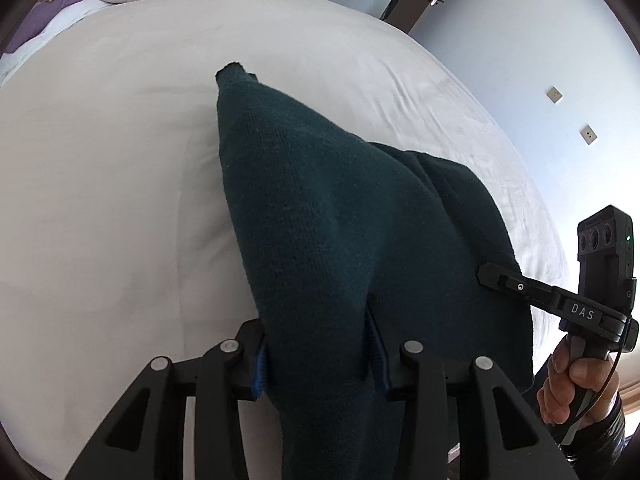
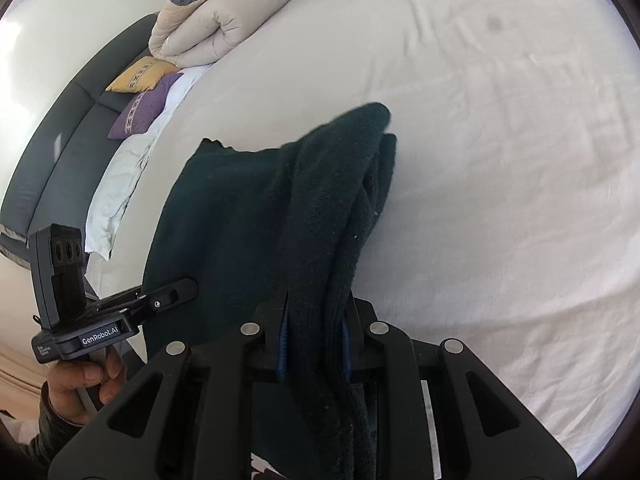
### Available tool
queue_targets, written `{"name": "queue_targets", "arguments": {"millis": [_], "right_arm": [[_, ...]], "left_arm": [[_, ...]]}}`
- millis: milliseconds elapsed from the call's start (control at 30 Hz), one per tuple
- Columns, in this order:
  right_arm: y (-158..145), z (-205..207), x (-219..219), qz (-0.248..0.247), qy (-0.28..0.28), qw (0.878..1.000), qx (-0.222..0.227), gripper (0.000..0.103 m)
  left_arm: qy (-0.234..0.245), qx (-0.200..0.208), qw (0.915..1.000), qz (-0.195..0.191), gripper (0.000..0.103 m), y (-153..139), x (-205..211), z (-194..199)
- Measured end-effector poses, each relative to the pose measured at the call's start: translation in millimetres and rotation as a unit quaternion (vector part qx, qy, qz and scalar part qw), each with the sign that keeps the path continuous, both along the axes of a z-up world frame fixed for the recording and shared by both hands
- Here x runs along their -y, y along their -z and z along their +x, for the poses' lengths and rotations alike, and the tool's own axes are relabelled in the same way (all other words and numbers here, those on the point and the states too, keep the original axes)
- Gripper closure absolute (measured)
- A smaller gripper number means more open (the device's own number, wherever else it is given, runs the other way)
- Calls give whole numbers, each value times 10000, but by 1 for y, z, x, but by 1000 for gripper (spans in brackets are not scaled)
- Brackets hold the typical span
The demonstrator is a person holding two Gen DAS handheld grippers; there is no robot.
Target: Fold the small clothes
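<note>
Dark green knit garment [image 1: 320,216] hangs over the white bed sheet [image 1: 112,184], pinched at two places along its near edge, its far part sagging toward the mattress. Left gripper [image 1: 318,354]: blue-lined jaws clamp a thick ridge of the knit between them, cloth bulging up and away toward a ragged far corner. Right gripper [image 2: 314,344]: jaws likewise pressed onto a bunched, rope-like fold of the same garment, the fold running forward to a rounded end near mid-bed. Left wrist view alone shows the right gripper from outside [image 1: 532,292], its finger tip laid against the garment's right edge, with the right hand [image 1: 576,388] wrapped round its handle; it also takes in a pale wall with two wall plates [image 1: 572,114] and a doorway at top. Right wrist view alone shows the left gripper from outside [image 2: 168,294], tip touching the flat left panel of the cloth, the left hand [image 2: 80,384] below it. That view also shows the head of the bed: grey headboard [image 2: 56,140], a yellow pillow [image 2: 140,74] beside a purple pillow [image 2: 144,110], and a rolled beige duvet [image 2: 212,24] behind them. Left view catches only the duvet's edge and a sliver of purple at top left.
</note>
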State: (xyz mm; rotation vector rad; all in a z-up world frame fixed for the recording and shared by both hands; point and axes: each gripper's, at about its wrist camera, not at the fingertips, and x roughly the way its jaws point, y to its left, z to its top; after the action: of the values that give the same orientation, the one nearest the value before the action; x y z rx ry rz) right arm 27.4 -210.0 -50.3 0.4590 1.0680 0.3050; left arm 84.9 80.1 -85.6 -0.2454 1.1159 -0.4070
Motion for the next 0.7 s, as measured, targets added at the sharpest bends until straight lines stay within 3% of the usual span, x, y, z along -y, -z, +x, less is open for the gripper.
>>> {"name": "queue_targets", "arguments": {"millis": [67, 133, 200, 233, 400, 567, 700], "right_arm": [[18, -4, 9, 256, 178, 9995, -90, 83], [31, 1, 17, 345, 263, 9989, -146, 77], [40, -2, 18, 324, 345, 9989, -39, 64], [48, 1, 22, 400, 376, 9985, 10, 63], [54, -4, 33, 672, 611, 9959, 31, 58], [46, -5, 38, 451, 678, 9966, 127, 57], [48, -25, 55, 597, 866, 9944, 93, 56]], "left_arm": [[-91, -39, 9999, -87, 52, 3, -1, 2], [-108, -10, 9999, -34, 47, 5, 2, 4], [-199, -6, 9998, -3, 37, 7, 2, 6], [-258, -14, 9997, -24, 32, 7, 2, 6], [-491, 3, 9986, -215, 31, 4, -1, 1], [-683, 309, 9972, -88, 33, -7, -8, -15], [-797, 689, 9944, 102, 31, -23, -17, -33]]}}
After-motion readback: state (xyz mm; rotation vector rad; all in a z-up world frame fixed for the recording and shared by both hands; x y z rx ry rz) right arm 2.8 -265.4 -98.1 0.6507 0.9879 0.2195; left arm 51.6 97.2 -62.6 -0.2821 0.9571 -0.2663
